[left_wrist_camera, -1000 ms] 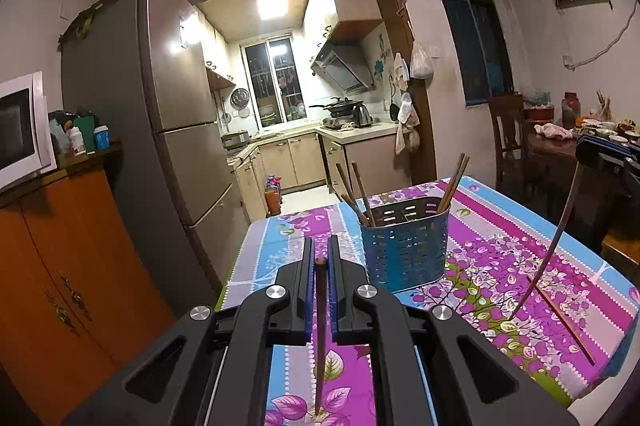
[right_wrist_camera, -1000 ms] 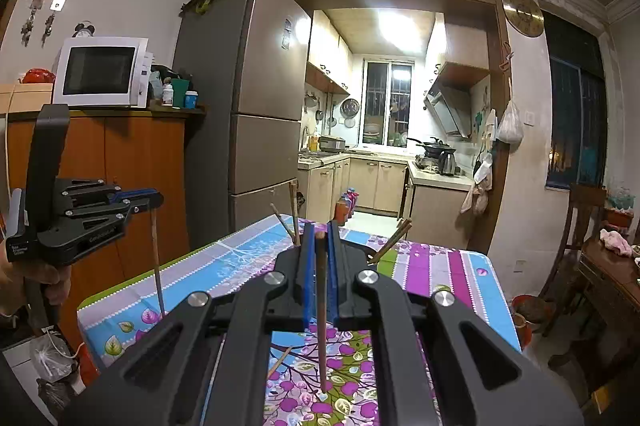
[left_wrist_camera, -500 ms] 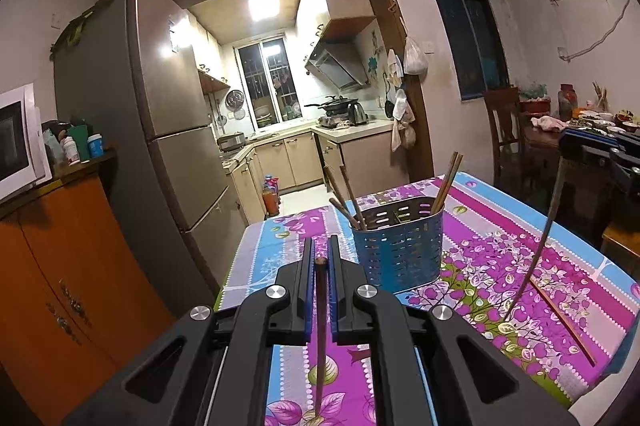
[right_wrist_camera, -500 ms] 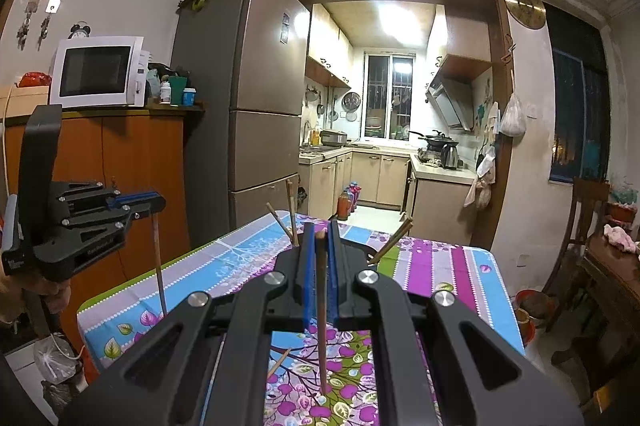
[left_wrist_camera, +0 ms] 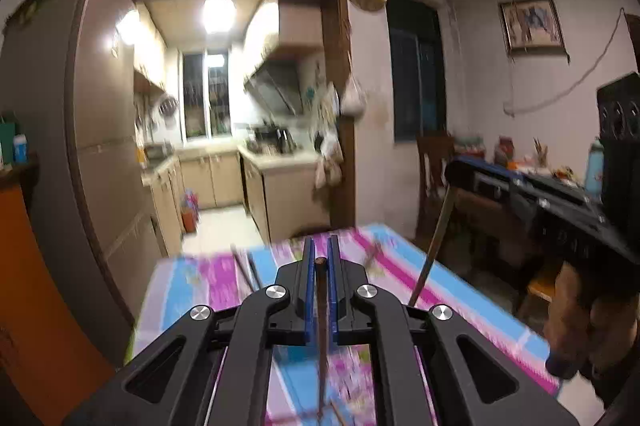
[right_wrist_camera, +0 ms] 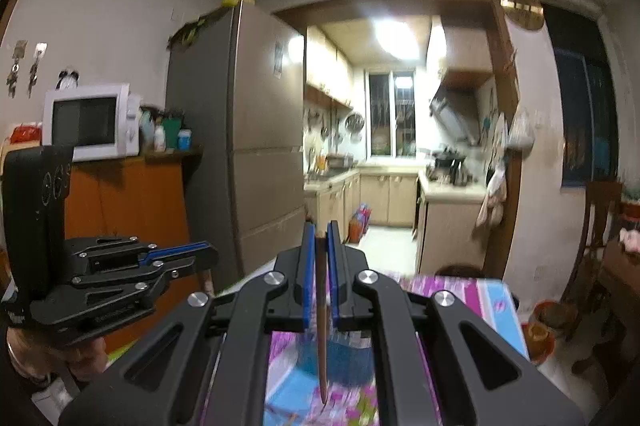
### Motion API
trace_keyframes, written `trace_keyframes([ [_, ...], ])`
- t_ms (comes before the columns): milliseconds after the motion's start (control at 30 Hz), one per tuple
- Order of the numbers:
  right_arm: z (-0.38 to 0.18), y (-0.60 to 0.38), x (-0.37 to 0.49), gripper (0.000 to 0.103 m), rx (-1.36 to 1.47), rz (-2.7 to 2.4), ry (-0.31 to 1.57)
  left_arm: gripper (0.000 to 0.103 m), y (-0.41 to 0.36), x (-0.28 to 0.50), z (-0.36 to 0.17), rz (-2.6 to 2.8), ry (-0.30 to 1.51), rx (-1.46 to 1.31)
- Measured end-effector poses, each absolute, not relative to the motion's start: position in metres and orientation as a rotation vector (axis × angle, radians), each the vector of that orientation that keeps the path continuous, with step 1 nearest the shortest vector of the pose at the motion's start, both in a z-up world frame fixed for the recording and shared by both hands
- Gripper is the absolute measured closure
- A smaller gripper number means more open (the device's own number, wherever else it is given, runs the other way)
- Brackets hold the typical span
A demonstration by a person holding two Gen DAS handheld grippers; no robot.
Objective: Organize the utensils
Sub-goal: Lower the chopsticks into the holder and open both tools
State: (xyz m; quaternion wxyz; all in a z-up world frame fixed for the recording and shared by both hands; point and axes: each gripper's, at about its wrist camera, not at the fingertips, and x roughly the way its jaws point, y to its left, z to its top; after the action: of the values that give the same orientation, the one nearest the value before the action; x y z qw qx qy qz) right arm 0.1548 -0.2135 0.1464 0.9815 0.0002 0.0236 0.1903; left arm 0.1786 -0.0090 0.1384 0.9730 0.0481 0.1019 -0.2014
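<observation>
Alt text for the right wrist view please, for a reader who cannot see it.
The right tool is shut on a brown chopstick that hangs tip-down over a blue utensil holder on a floral tablecloth. At the left edge the left tool, in a hand, grips another chopstick. Behind are a fridge, a microwave and a lit kitchen; the picture is slightly blurred.

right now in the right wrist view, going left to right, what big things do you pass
left gripper → white microwave → orange cabinet → fridge → chopstick held in the right gripper jaws → kitchen window → wooden chair
</observation>
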Motion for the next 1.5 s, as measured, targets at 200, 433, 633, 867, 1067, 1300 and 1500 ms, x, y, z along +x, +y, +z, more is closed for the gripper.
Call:
trace_keyframes([
  [200, 0.179, -0.21, 0.194, 0.098, 0.014, 0.328, -0.033, 0.096, -0.013, 0.215, 0.188, -0.384, 0.027, 0.026],
  [433, 0.163, -0.218, 0.253, 0.098, 0.087, 0.285, -0.014, 0.096, -0.018, 0.271, 0.177, -0.358, -0.048, -0.078],
  [633, 0.124, -0.227, 0.289, 0.098, 0.162, 0.278, 0.032, 0.096, -0.033, 0.31, 0.133, -0.311, -0.02, -0.039],
  [867, 0.077, -0.223, 0.313, 0.098, 0.228, 0.287, 0.128, 0.096, -0.035, 0.334, 0.091, -0.289, 0.016, -0.026],
  [1067, 0.051, -0.217, 0.315, 0.097, 0.244, 0.311, 0.193, 0.096, -0.03, 0.338, 0.068, -0.265, 0.063, -0.029],
  [1300, 0.043, -0.211, 0.302, 0.088, 0.212, 0.299, 0.21, 0.096, -0.011, 0.333, 0.055, -0.242, 0.096, -0.065],
  [1500, 0.075, -0.241, 0.259, 0.088, 0.2, 0.271, 0.116, 0.095, 0.017, 0.297, 0.094, -0.234, 0.003, -0.131],
])
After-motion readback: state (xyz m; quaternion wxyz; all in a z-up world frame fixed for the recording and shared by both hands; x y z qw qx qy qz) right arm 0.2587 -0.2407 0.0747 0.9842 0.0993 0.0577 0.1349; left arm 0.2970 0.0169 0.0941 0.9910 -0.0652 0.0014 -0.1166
